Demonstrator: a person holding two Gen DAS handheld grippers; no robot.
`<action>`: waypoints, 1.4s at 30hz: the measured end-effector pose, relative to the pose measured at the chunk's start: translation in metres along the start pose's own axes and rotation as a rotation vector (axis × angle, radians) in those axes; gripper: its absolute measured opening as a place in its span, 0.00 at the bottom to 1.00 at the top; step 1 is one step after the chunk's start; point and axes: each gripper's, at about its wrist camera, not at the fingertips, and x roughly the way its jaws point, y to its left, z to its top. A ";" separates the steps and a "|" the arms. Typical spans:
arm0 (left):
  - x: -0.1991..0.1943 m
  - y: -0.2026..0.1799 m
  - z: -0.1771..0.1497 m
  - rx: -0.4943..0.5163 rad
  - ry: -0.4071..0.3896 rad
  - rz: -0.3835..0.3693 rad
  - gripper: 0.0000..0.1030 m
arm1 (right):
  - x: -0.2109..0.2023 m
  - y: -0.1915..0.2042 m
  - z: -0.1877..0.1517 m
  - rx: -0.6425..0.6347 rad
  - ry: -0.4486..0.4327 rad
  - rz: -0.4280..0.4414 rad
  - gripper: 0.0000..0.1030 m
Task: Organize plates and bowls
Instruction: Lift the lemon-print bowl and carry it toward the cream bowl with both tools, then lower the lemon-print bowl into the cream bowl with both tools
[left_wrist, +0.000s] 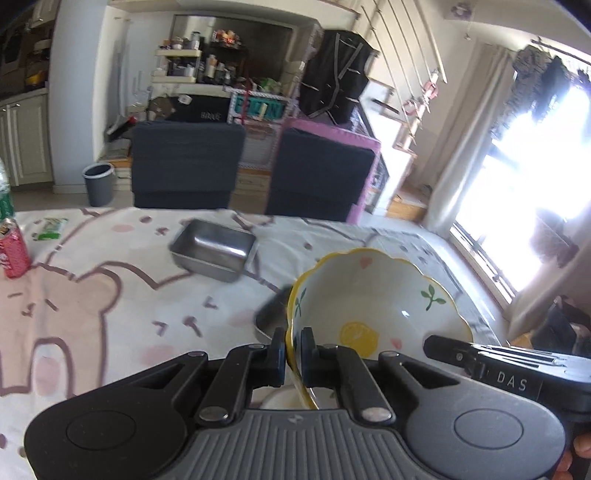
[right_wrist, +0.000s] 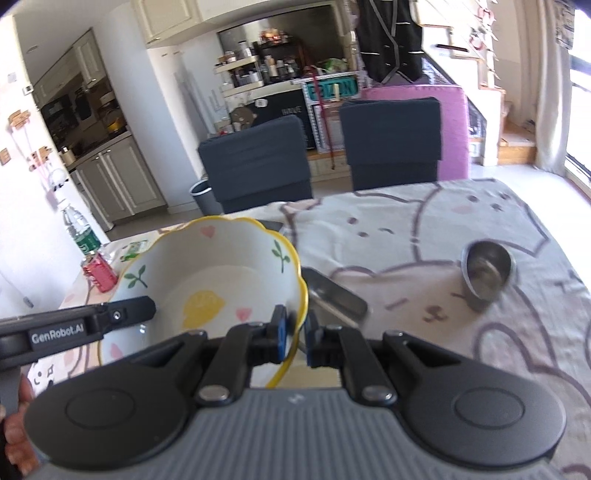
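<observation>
Scalloped yellow-rimmed ceramic bowl (left_wrist: 373, 314), rigid, glazed-slick, breakable: left gripper (left_wrist: 293, 356) pinches rim at 9 o'clock, right gripper (right_wrist: 295, 345) at 3 o'clock.

A lived-in home, dining area open to a kitchen. A table under a cartoon-bear patterned cloth (right_wrist: 424, 236) faces two dark upholstered chairs (right_wrist: 258, 162). Cream kitchen cabinets (right_wrist: 118, 177) line one wall, cluttered shelves of jars and bottles (right_wrist: 255, 66) fill a recess, and a black garment (left_wrist: 336, 74) hangs near a wooden staircase (left_wrist: 406, 74) and curtained window (left_wrist: 476, 122).
</observation>
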 end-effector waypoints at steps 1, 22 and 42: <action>0.003 -0.003 -0.003 0.003 0.010 -0.008 0.08 | -0.002 -0.006 -0.004 0.008 0.005 -0.009 0.11; 0.051 -0.008 -0.039 0.063 0.220 -0.007 0.09 | 0.032 -0.032 -0.035 -0.024 0.221 -0.090 0.12; 0.081 -0.008 -0.065 0.174 0.372 0.055 0.14 | 0.081 -0.020 -0.055 -0.115 0.438 -0.146 0.16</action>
